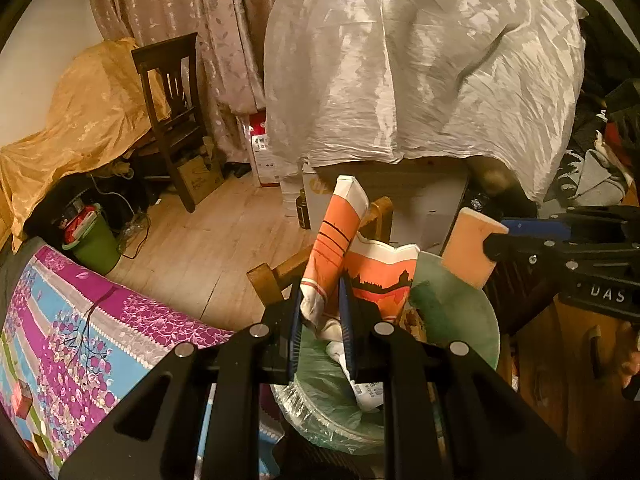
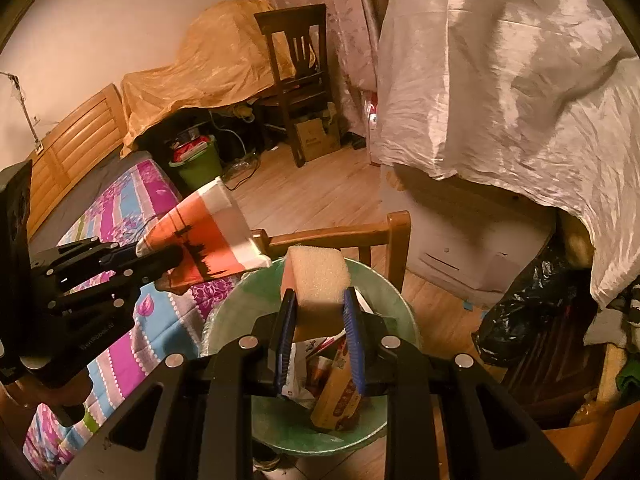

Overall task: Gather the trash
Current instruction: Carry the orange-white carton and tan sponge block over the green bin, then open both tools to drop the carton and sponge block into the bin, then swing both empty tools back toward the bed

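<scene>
My left gripper (image 1: 322, 300) is shut on a crushed orange and white paper cup (image 1: 334, 240), held over the bin (image 1: 486, 332), a round one lined with a green bag. The right wrist view shows the same cup (image 2: 212, 236) at the left, just beyond the bin's rim (image 2: 396, 296). My right gripper (image 2: 318, 300) is shut on a yellow sponge with a pink side (image 2: 318, 276), hanging above the bin's mouth. The sponge (image 1: 474, 252) also shows in the left wrist view at the right. Inside the bin lie a brown carton (image 2: 338, 396) and paper wrappers.
A wooden chair back (image 2: 376, 236) stands just behind the bin. A bed with a purple and blue flowered cover (image 1: 72, 332) is at the left. A white cloth covers furniture (image 2: 500, 92) beyond. A green bucket (image 2: 198, 164), a dark chair (image 2: 298, 80) and a black bag (image 2: 524, 308) stand around the wooden floor.
</scene>
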